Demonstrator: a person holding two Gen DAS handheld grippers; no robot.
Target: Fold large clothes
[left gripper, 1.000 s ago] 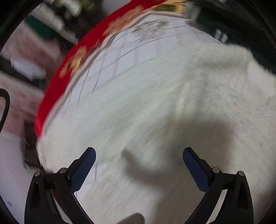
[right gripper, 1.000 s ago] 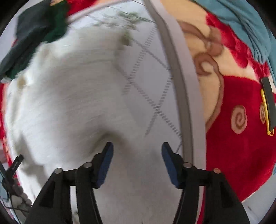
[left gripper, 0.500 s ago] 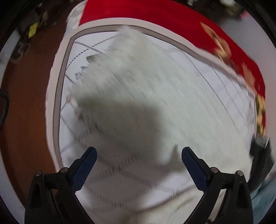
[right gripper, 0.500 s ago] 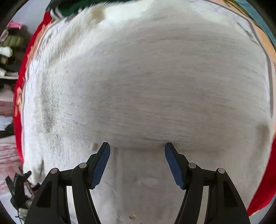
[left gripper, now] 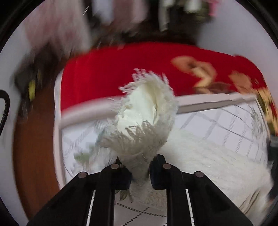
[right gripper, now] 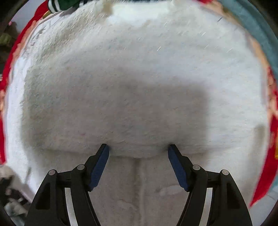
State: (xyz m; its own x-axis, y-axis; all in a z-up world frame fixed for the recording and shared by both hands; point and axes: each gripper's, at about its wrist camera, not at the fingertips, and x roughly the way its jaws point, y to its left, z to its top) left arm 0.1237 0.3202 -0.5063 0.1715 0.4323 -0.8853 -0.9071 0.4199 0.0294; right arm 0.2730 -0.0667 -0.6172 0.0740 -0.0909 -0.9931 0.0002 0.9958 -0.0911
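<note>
A large white fluffy garment [right gripper: 139, 73] lies spread on a white quilted sheet [left gripper: 217, 125] over a red blanket. My left gripper [left gripper: 139, 172] is shut on a bunched fringed end of the white garment [left gripper: 144, 121], which stands up between the jaws above the sheet. My right gripper [right gripper: 138, 151] is open, its blue pads [right gripper: 99, 163] resting on the garment at a folded edge, with nothing between them.
The red patterned blanket [left gripper: 121, 73] runs along the far side of the sheet. Brown floor [left gripper: 34, 139] lies left of the bed. A dark green striped garment [right gripper: 60, 5] lies beyond the white one. A teal cloth [right gripper: 257, 34] is at the right.
My left gripper has closed on an end of the white garment and lifted it. My right gripper has moved close over the garment and stays open.
</note>
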